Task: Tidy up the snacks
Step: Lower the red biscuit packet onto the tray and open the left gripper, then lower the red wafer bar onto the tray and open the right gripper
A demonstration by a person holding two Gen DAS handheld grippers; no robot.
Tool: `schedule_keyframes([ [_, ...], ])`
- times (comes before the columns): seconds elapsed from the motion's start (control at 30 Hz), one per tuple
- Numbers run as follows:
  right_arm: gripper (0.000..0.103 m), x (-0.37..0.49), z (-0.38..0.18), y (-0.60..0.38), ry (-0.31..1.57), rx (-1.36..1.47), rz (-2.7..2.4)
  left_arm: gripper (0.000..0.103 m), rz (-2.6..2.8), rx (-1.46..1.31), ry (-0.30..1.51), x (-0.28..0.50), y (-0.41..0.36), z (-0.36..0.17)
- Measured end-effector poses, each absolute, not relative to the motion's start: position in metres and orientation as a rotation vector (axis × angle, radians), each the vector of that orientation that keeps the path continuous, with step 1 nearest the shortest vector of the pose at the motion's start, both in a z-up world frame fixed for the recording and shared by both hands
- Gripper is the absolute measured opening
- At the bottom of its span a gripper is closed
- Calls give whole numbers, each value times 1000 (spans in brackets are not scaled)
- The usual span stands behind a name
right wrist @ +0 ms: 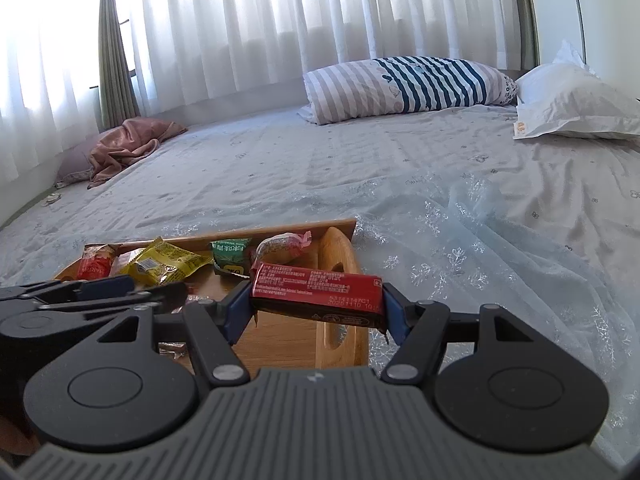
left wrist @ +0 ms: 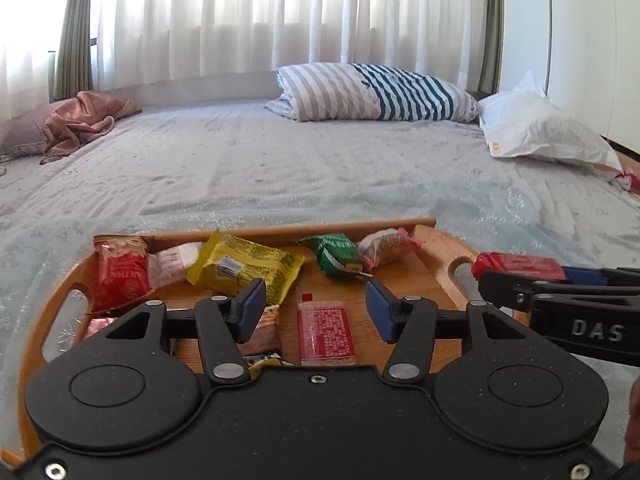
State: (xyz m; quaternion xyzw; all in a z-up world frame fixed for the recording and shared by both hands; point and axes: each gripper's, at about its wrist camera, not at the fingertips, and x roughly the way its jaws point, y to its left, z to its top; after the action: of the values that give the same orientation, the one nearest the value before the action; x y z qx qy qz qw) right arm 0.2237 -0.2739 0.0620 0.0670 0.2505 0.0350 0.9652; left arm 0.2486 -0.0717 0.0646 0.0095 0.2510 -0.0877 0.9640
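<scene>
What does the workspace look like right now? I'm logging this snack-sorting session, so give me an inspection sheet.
Surface: wooden tray on a bed.
Job's things: yellow packet, green packet, flat red sachet and others in the tray; red bar held.
Clutter: pink cloth, white bag.
Grippers: left gripper open, empty; right gripper shut on the red bar.
Cables: nothing seen.
Surroundings: striped pillow, curtains.

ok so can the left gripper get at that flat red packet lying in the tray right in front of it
Probably yes. The left gripper is open and empty, and the flat red packet lies flat on the tray between its fingers, nothing on top. The right gripper stays off to the side.
</scene>
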Motion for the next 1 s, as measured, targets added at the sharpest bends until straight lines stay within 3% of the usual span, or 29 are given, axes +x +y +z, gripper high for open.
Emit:
schedule_keyframes([
  [0.3,69,257,53,-245,570,38,99,72,-88,-45,444,185,-17,92],
  [0.67,70,281,39,-221,650,-10,119,76,-22,-64,484,139,27,81],
  [1.0,92,274,40,-208,627,-51,84,83,24,-95,562,109,50,62],
])
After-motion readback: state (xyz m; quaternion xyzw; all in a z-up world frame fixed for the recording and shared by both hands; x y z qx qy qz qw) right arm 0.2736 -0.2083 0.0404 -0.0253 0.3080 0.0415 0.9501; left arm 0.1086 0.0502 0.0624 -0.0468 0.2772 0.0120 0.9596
